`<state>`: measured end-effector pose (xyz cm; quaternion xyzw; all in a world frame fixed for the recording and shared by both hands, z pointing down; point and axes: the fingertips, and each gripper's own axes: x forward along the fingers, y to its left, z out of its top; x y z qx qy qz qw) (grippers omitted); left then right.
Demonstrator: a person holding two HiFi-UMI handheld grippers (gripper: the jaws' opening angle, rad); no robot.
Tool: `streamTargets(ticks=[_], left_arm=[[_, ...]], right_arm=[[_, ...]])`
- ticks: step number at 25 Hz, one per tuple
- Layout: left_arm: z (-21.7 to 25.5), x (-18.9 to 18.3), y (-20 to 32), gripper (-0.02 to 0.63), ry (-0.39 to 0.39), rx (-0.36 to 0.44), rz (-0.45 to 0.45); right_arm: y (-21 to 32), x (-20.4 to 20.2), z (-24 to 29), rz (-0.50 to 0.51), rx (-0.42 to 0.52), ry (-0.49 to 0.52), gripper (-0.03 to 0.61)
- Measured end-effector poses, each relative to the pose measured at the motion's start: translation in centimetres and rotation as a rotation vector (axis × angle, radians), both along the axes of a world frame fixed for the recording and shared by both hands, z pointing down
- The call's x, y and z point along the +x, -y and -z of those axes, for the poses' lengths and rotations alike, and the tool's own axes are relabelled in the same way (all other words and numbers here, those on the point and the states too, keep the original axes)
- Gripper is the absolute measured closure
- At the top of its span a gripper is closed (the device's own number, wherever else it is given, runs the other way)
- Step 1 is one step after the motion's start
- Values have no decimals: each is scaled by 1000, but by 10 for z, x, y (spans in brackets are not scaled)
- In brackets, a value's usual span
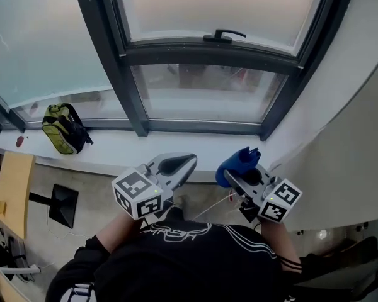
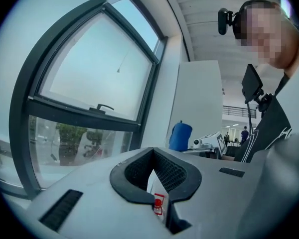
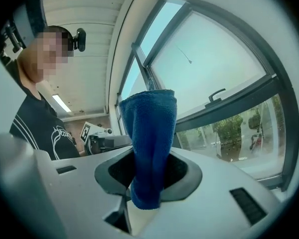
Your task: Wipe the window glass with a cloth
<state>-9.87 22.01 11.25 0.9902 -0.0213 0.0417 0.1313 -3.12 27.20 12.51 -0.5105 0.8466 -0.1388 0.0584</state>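
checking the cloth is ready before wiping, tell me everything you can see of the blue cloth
The blue cloth looks like plush, towel-like fabric, bunched into a thick folded roll. It stands up out of the right gripper, whose jaws are closed on its lower part, with a short end poking out on the camera side. Its top is free and touches nothing. It is held in front of the window glass, apart from it.

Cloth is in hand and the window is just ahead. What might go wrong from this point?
1. The right gripper pinches the blue cloth as a narrow bunch, so little fabric may meet the window glass, and the hard jaws might scrape it.
2. The window handle juts out above that pane and might snag the cloth during wiping.
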Motion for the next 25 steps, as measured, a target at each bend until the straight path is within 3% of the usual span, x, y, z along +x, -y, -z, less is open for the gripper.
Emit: streamTargets(ticks=[11, 25], left_arm=[[7, -7, -43, 607, -7, 34, -16], [1, -27, -55, 607, -9, 26, -9]], right_arm=[[-44, -8, 1, -11, 24, 4, 469], [-51, -26, 0, 1, 33, 14, 469]])
